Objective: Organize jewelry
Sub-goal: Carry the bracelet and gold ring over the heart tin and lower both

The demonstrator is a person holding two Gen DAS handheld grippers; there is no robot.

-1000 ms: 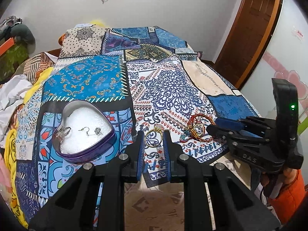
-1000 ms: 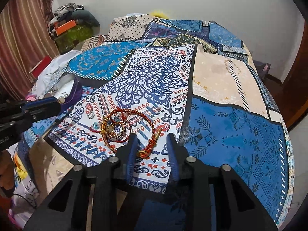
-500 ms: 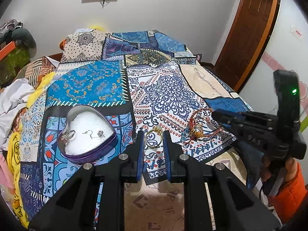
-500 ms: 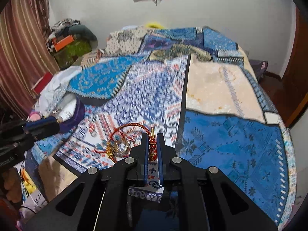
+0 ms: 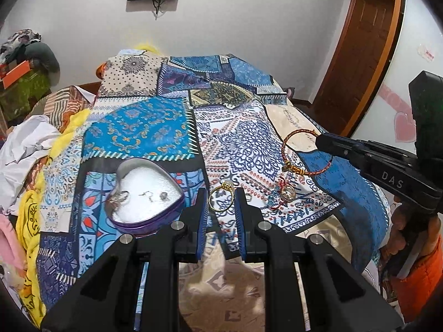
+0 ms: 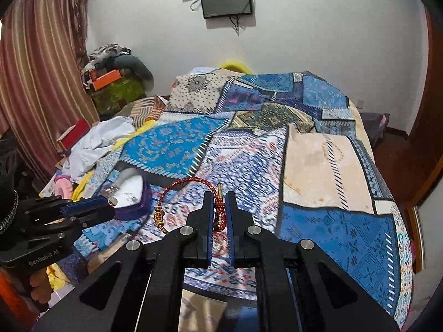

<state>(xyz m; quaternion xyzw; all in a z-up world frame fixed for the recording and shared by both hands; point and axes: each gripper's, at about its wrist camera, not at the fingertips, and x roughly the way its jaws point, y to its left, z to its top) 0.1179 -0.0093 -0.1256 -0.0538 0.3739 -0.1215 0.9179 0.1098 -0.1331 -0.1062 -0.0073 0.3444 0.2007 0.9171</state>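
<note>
My right gripper (image 6: 219, 197) is shut on a red and gold braided bracelet (image 6: 177, 186) and holds it in the air above the bed; it also shows in the left wrist view (image 5: 318, 138) with the bracelet (image 5: 297, 132) hanging from it. My left gripper (image 5: 221, 197) is open, low over the bedspread, with a gold ring (image 5: 220, 202) lying between its fingers. A purple heart-shaped tin (image 5: 126, 222) with white lining holds earrings and a ring, left of the left gripper. Another small gold piece on a red cord (image 5: 286, 193) lies on the bedspread to the right.
A patchwork blue bedspread (image 5: 144, 130) covers the bed. Loose white and yellow cloths (image 5: 30, 141) lie at the left edge. A wooden door (image 5: 360, 49) stands at the right. A curtain (image 6: 41, 69) and piled clothes are at the far left.
My right gripper closed on the red bracelet and lifted it off the bedspread, up and away from the other pieces. My left gripper stayed around the gold ring.
</note>
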